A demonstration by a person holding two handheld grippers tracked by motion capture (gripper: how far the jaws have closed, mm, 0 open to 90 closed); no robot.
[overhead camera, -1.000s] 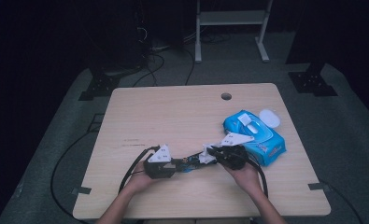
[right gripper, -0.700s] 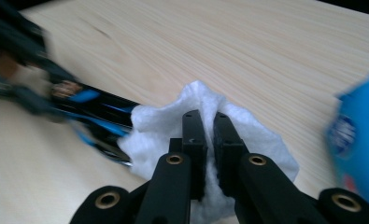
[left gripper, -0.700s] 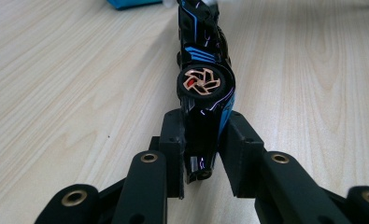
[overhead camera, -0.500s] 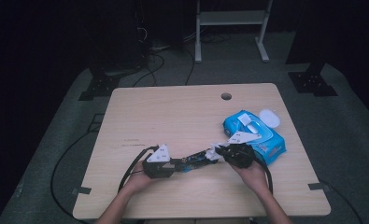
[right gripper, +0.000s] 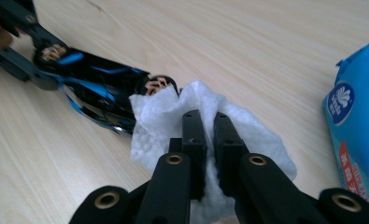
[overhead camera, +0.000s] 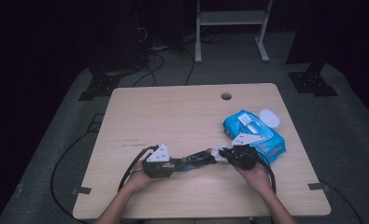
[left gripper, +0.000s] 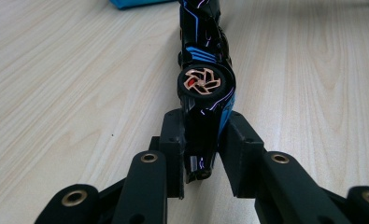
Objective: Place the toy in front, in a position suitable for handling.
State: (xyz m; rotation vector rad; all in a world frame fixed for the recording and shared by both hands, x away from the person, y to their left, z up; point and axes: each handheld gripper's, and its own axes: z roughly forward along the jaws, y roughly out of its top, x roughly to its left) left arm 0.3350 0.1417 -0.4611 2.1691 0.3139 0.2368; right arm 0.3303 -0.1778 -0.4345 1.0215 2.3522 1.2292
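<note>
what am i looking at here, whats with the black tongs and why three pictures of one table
A person sits at a wooden table holding a hand-operated claw in each hand. The high view looks down from above; the other two come from cameras riding on each claw. The left claw is shut on one end of a black and blue toy car. The right claw is shut on a white wipe and holds it against the car's other end, apparently cleaning it. A blue wipes pack with its lid open lies on the table beside the right hand.
</note>
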